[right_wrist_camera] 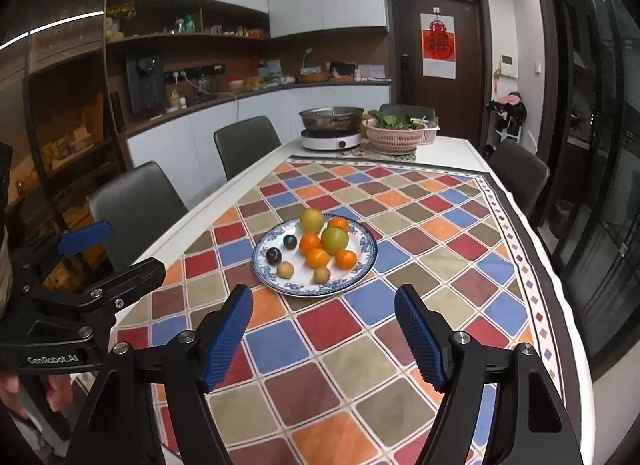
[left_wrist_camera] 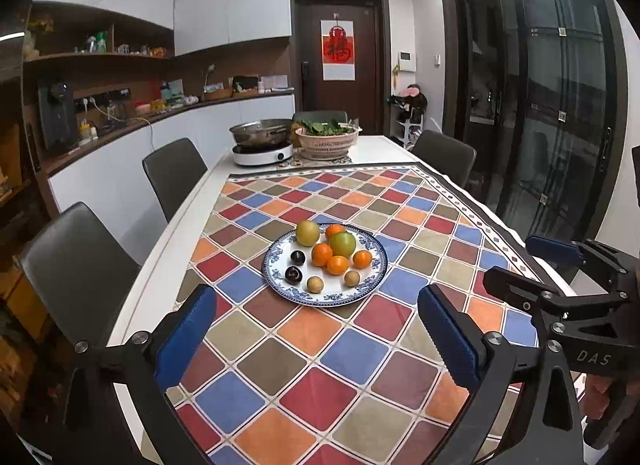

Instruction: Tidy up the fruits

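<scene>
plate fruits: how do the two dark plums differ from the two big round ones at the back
The two dark plums are deep purple, almost black; the big yellow fruit and the big green fruit are pale and light-coloured. The plums are far smaller than either big fruit. The plums sit toward the plate's left, apart from other fruit; the green one is crowded by oranges. All lie on the blue-patterned plate.

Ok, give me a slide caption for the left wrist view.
Left claw open above the checkered tablecloth, facing a plate of mixed fruit.
</scene>
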Demonstrator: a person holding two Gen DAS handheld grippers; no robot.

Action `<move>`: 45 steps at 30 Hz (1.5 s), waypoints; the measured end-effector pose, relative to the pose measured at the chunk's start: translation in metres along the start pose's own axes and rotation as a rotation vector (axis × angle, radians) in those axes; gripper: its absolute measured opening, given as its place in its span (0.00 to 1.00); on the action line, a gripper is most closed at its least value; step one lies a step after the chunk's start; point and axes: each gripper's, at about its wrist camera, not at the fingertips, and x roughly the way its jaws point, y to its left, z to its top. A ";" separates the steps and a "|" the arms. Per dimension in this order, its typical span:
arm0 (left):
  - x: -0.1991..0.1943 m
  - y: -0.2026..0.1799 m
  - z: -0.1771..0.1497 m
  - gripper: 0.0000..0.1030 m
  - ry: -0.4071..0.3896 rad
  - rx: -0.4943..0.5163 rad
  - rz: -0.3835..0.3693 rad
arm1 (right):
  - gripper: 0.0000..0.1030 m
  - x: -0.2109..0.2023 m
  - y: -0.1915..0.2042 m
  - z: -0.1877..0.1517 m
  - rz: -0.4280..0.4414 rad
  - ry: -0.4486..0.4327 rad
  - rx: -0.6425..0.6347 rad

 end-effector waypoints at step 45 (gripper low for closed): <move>-0.040 -0.015 -0.025 1.00 -0.034 0.007 0.021 | 0.78 -0.038 -0.006 -0.033 -0.013 -0.042 0.029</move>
